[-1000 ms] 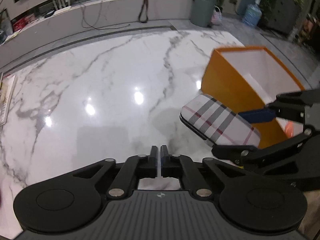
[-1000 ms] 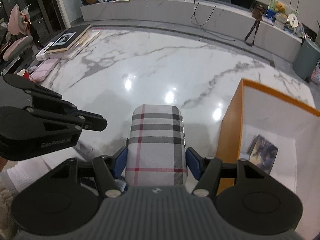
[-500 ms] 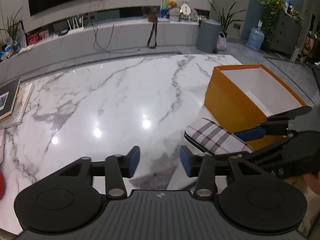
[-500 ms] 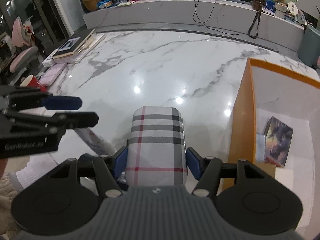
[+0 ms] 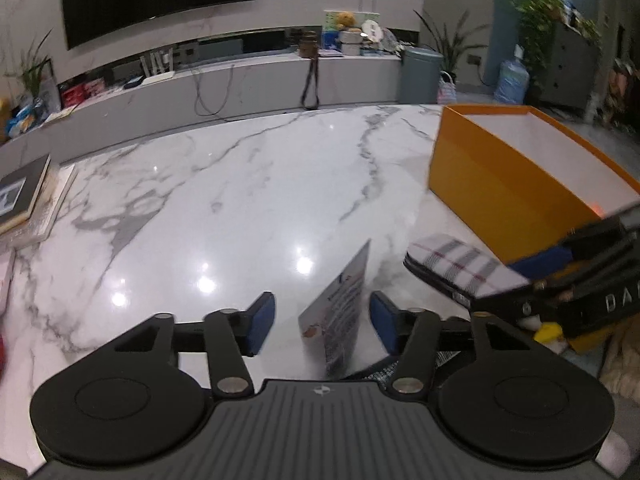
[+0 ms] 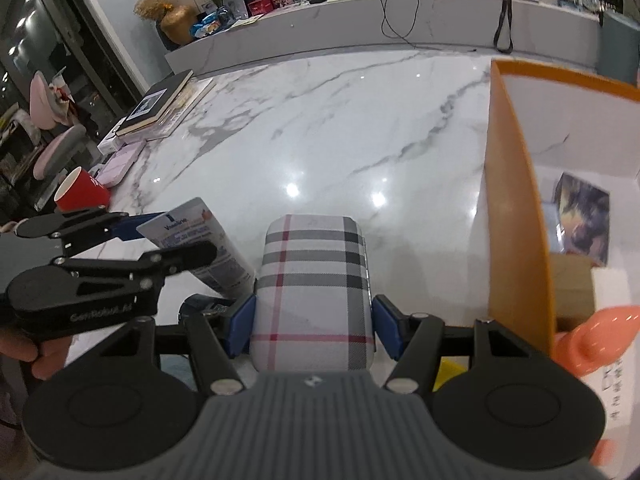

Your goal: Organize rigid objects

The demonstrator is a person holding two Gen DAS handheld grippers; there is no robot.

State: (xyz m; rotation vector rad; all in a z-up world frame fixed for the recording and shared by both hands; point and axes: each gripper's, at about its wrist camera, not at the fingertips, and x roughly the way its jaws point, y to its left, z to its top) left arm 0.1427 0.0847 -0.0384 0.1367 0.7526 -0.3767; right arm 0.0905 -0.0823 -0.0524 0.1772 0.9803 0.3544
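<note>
Plaid case in transit to box; tube awaiting pickup.

The right gripper (image 6: 312,320) has its 2 fingers clamped on the sides of the plaid case (image 6: 314,292), held above the marble table (image 6: 340,128), just beside the near wall of the orange box (image 6: 516,216). The box holds a printed card (image 6: 584,216) and a brown carton (image 6: 572,284). The left gripper (image 5: 322,322) has its fingers apart, 1 on either side of the white tube (image 5: 340,312), touching neither as far as can be seen. Judged step: carrying the case to the box. The next move calls for clearing the orange wall, lowering onto free floor and releasing; the left fingers must close squarely on the tube.
</note>
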